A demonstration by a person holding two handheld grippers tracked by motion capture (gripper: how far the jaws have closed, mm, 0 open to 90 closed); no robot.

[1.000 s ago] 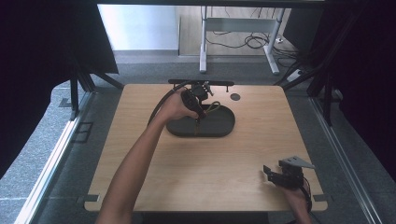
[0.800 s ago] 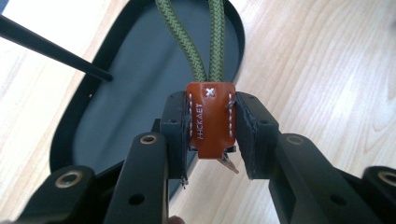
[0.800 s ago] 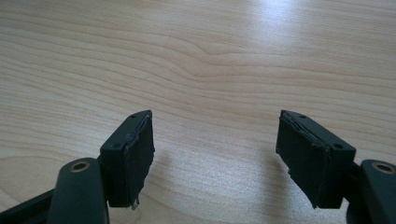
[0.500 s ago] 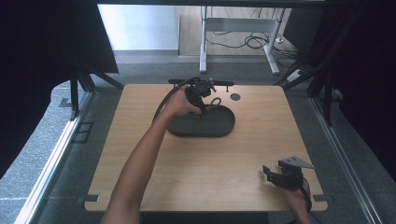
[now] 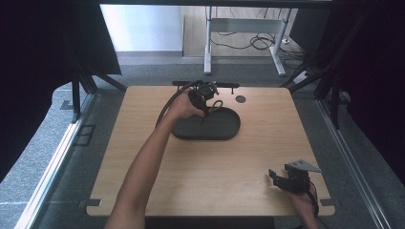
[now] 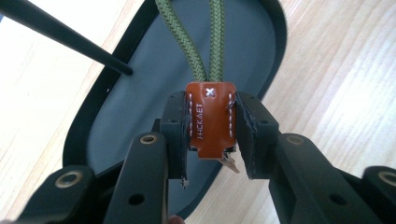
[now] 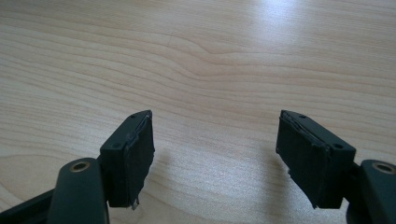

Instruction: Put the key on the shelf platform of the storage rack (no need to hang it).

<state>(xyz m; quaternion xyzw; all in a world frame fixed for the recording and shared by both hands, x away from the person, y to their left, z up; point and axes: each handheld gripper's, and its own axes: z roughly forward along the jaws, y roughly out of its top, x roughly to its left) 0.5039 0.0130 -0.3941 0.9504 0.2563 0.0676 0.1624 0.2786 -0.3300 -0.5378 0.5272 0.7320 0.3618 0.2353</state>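
The left gripper (image 5: 204, 98) is held far out on an outstretched bare forearm, jaws pointing down and clamped shut. The right gripper (image 5: 279, 175) sits close in at the near right, jaws spread wide.

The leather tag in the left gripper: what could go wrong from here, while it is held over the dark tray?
1. The left gripper pinches the brown leather tag only by its side edges, so it might slip or twist out.
2. The green cord loop hangs toward the tray's rim and could end up draped over the edge.
3. A thin black rod lies across the tray's edge; the cord might catch on it.
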